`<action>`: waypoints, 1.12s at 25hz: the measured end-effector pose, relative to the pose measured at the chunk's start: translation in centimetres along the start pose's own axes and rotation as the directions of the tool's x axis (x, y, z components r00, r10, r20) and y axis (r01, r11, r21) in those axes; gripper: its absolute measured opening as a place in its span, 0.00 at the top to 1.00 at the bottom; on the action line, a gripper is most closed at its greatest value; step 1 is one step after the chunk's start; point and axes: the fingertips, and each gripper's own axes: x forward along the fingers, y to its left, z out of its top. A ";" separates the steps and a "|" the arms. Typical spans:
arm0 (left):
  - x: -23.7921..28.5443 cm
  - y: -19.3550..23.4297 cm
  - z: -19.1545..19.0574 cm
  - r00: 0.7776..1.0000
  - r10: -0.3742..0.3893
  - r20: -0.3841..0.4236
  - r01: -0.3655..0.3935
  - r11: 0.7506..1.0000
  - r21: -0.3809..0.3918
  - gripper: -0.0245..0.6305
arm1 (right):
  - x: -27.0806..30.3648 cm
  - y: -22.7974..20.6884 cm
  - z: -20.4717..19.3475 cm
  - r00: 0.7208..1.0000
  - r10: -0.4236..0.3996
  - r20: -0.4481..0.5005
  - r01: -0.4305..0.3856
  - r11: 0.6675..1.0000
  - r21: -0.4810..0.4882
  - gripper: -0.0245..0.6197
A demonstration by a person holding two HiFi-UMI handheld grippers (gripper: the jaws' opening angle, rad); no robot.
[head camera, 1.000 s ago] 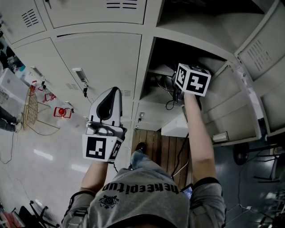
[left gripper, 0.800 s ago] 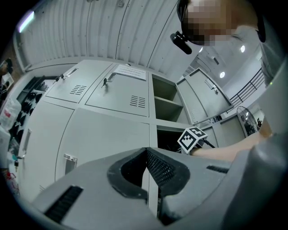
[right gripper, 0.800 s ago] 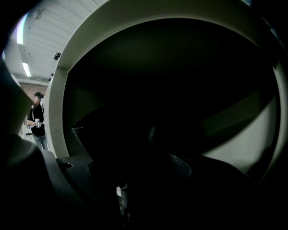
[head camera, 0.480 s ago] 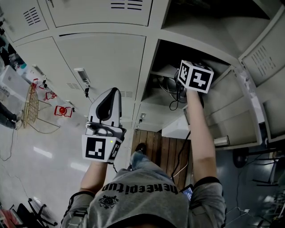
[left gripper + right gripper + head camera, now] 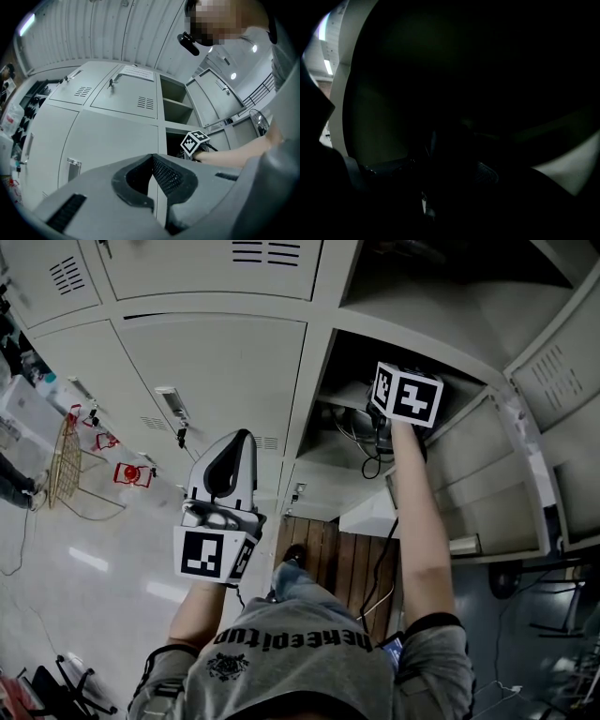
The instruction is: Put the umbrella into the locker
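Left gripper point(image 5: 238, 439): fingers pressed together on nothing, facing the closed doors point(image 5: 216, 371). Right gripper point(image 5: 403, 396): fingers inside the open locker point(image 5: 314, 381), where their view is too dark to tell their state. Umbrella: not discernible, presumably at those fingers; axis and heading cannot be told. Risk: snagging the dark cords point(image 5: 361, 448) beside those fingers.
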 end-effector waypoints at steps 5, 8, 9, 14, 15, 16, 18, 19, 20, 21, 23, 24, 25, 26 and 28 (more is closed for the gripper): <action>0.3 -0.4 -0.2 1.000 -0.005 0.000 0.005 1.000 -0.007 0.96 | -0.6 0.1 2.5 0.998 0.021 0.063 -0.021 1.000 0.002 0.59; 0.3 -0.7 -0.2 1.000 -0.010 -0.001 0.010 1.000 -0.010 0.96 | -0.7 0.9 2.4 0.997 0.036 0.069 -0.033 0.998 -0.047 0.58; 0.3 -0.7 -0.3 1.000 -0.010 -0.002 0.010 1.000 -0.010 0.96 | -0.8 1.1 2.4 0.996 0.041 0.075 -0.037 0.998 -0.052 0.58; 0.2 -0.6 -0.3 1.000 -0.009 -0.004 0.009 1.000 -0.015 0.96 | -2.0 1.5 2.6 0.993 0.064 0.099 -0.061 0.998 -0.029 0.58; 0.1 -0.7 -0.2 1.000 -0.011 -0.004 0.011 1.000 -0.014 0.96 | -2.2 1.6 2.6 0.992 0.070 0.101 -0.068 0.997 -0.023 0.58; 0.1 -0.8 -0.2 1.000 -0.013 -0.004 0.013 1.000 -0.013 0.96 | -2.4 1.7 2.6 0.992 0.074 0.103 -0.073 0.997 -0.018 0.58; 0.0 -1.0 -0.1 1.000 -0.018 -0.003 0.018 1.000 -0.013 0.96 | -3.0 1.7 2.3 0.991 0.080 0.105 -0.079 0.997 -0.008 0.59; 0.0 -1.1 0.0 1.000 -0.020 -0.002 0.020 1.000 -0.013 0.96 | -3.3 1.7 2.2 0.991 0.081 0.106 -0.081 0.997 -0.002 0.59; -0.1 -1.2 0.0 1.000 -0.022 -0.002 0.022 1.000 -0.013 0.96 | -3.6 1.7 2.1 0.991 0.081 0.107 -0.082 0.997 0.004 0.59; -0.1 -1.3 0.1 1.000 -0.024 -0.001 0.024 1.000 -0.012 0.96 | -3.9 1.7 2.0 0.990 0.082 0.111 -0.084 0.996 0.011 0.59; -0.2 -1.5 0.3 1.000 -0.029 0.002 0.029 0.999 -0.012 0.96 | -4.7 1.7 1.9 0.989 0.083 0.121 -0.087 0.996 0.024 0.62; -0.3 -1.6 0.4 0.999 -0.032 0.005 0.032 0.999 -0.013 0.96 | -5.2 1.7 1.9 0.988 0.082 0.127 -0.086 0.996 0.027 0.64; -0.3 -1.8 0.5 0.999 -0.035 0.008 0.035 0.999 -0.013 0.96 | -5.6 1.7 1.8 0.988 0.080 0.133 -0.084 0.996 0.028 0.68; -0.3 -1.9 0.6 0.999 -0.039 0.010 0.039 0.999 -0.014 0.96 | -6.1 1.6 1.8 0.987 0.077 0.139 -0.081 0.996 0.027 0.71; -0.4 -2.2 0.7 0.999 -0.047 0.011 0.047 0.999 -0.014 0.96 | -7.0 1.7 1.7 0.986 0.072 0.150 -0.077 0.997 0.028 0.78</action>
